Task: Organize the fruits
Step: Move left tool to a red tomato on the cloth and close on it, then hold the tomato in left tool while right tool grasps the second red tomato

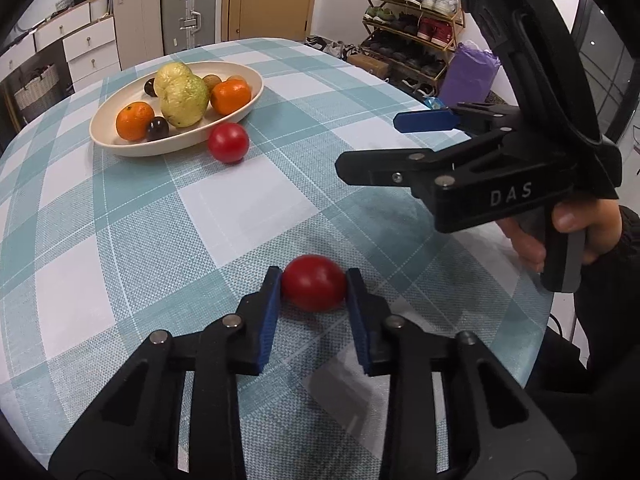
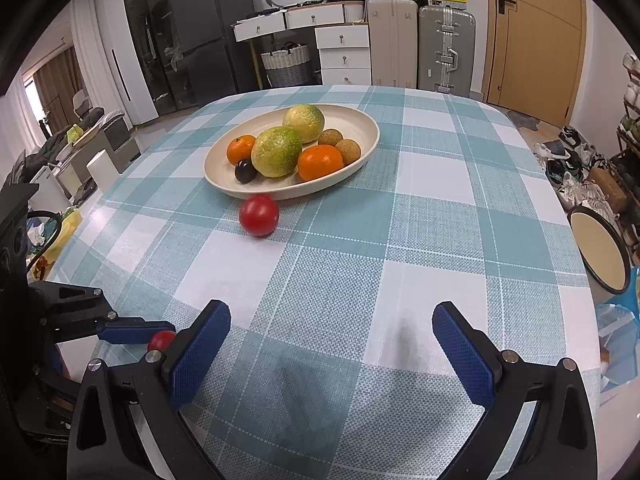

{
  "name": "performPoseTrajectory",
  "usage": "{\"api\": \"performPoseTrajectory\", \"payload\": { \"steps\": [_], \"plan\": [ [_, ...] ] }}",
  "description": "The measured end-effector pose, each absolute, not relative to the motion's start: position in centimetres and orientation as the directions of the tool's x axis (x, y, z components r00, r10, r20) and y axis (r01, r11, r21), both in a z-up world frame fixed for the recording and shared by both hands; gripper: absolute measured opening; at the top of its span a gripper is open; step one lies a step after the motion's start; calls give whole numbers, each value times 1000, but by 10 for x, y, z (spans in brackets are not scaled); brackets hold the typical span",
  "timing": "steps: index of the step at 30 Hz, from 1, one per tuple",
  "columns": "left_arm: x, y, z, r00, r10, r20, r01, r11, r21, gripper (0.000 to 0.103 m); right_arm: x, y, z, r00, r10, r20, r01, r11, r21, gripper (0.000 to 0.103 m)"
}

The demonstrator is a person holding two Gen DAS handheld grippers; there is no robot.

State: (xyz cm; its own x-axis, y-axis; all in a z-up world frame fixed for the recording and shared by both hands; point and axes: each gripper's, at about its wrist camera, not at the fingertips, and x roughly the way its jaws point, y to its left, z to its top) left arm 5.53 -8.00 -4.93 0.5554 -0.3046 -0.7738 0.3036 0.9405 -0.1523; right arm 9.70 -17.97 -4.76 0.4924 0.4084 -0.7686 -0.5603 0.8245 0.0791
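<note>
My left gripper [image 1: 314,286] is shut on a red tomato [image 1: 314,288], its blue pads touching both sides, low over the checked tablecloth; the tomato also shows in the right wrist view [image 2: 161,340]. A second red tomato [image 1: 228,143] [image 2: 259,215] lies on the cloth just in front of the cream oval bowl [image 1: 120,144] [image 2: 368,148]. The bowl holds two yellow-green fruits, two oranges, dark plums and small brown fruits. My right gripper [image 2: 331,344] is open and empty above the cloth; it shows in the left wrist view [image 1: 372,142] at the right.
The round table's edge [image 1: 536,304] curves close on the right. A shoe rack [image 1: 416,20], suitcases [image 2: 446,48] and drawers stand beyond the table. A round stool [image 2: 598,256] sits beside the table at the right.
</note>
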Motion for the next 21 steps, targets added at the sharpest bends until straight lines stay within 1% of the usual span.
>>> {"api": "performPoseTrajectory", "payload": {
  "steps": [6,15,21],
  "plan": [
    [54,-70,-45,583,-299,-755,272,948,-165,29,99,-180,-50,489,401,-775,-556,827,77,103],
    [65,-29,-36,657,-239,-715,121,970,-213,29,102,-175,-53,478,405,-780,-561,824,84,103],
    [78,-8,-29,697,-180,-694,45,977,-208,29,106,-168,-52,469,428,-772,-573,813,102,103]
  ]
}}
